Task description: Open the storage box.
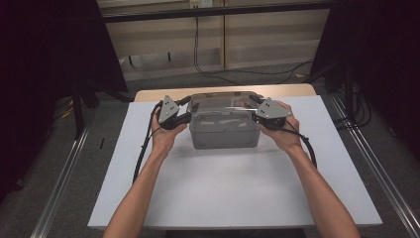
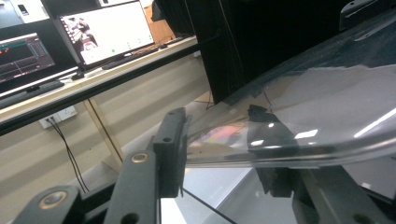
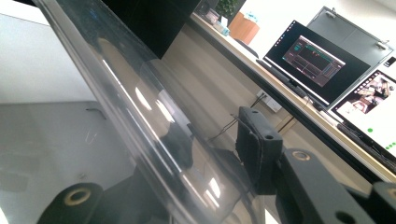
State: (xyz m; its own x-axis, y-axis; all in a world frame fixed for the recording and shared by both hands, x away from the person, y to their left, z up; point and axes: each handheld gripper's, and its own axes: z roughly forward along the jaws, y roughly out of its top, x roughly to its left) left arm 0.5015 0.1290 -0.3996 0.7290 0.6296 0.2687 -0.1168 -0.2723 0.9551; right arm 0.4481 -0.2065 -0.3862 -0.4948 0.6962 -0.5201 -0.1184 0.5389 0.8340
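Observation:
A grey rectangular box (image 1: 224, 134) stands at the far middle of the white table (image 1: 223, 193). Just above it a clear plastic lid (image 1: 223, 103) hangs tilted, gripped at both short ends. My left gripper (image 1: 189, 110) is shut on the lid's left end and my right gripper (image 1: 256, 110) on its right end. In the left gripper view the lid (image 2: 327, 107) has its rim between the jaws of the gripper (image 2: 223, 151), the far jaw showing through the plastic. In the right gripper view the lid (image 3: 116, 93) crosses the gripper (image 3: 215, 149) the same way.
Metal rails (image 1: 64, 173) run along both sides of the table, with dark curtains beyond. A wooden shelf (image 2: 93, 84) behind the table carries monitors (image 2: 109, 30) and a keyboard, and cables (image 1: 198, 54) hang down its front.

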